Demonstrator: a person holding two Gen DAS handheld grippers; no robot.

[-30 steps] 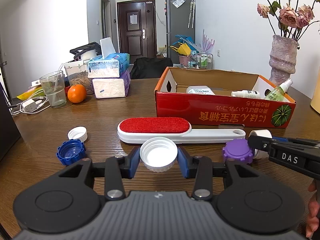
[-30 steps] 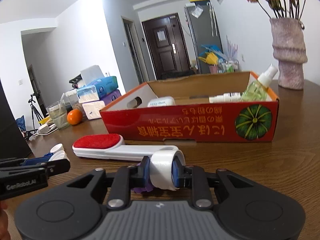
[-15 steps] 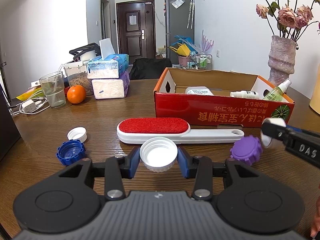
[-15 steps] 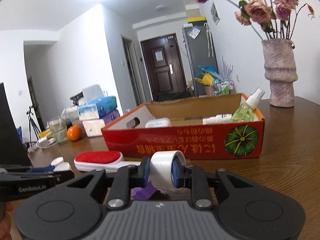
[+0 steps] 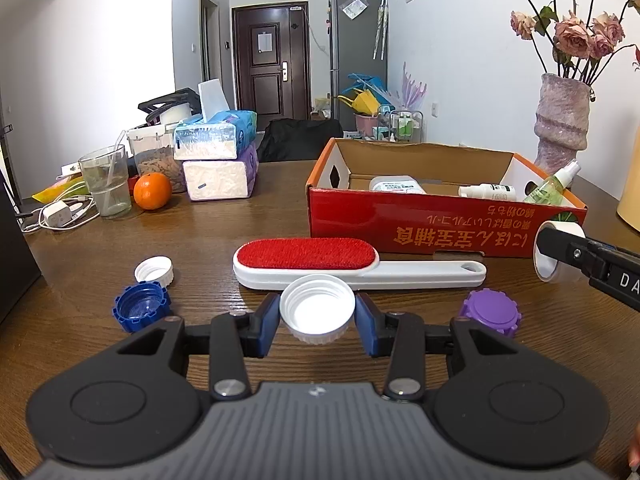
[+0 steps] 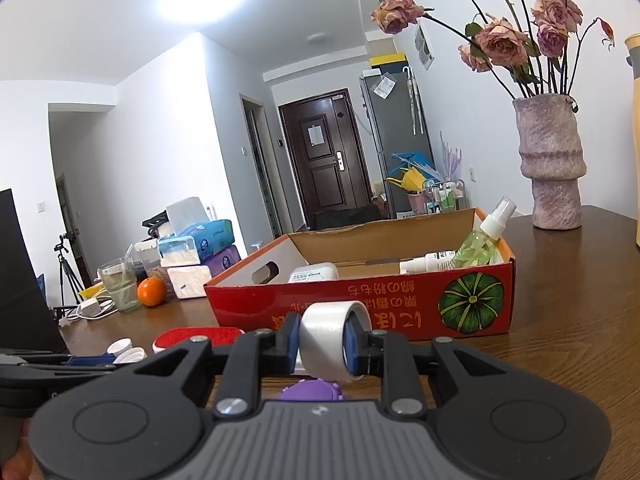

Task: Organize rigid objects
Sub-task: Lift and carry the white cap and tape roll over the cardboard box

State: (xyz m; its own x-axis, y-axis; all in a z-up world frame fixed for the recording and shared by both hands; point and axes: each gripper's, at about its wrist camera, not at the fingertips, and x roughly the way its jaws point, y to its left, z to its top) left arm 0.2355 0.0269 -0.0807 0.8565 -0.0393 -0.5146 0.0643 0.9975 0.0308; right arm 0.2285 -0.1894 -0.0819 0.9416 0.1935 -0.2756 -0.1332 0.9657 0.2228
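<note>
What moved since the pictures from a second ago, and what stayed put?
The right gripper, clamped on the tape roll, lifted it off the table and carried it up toward the red box, away from the purple cap. Nothing was let go. The left gripper stayed still, gripping the white cap. The lint brush, blue cap and small white cap did not move.

white cap [image 5: 317,312]: clamped, open side up | tape roll [image 6: 334,340]: clamped on edge, before red box [image 6: 360,304]
</note>
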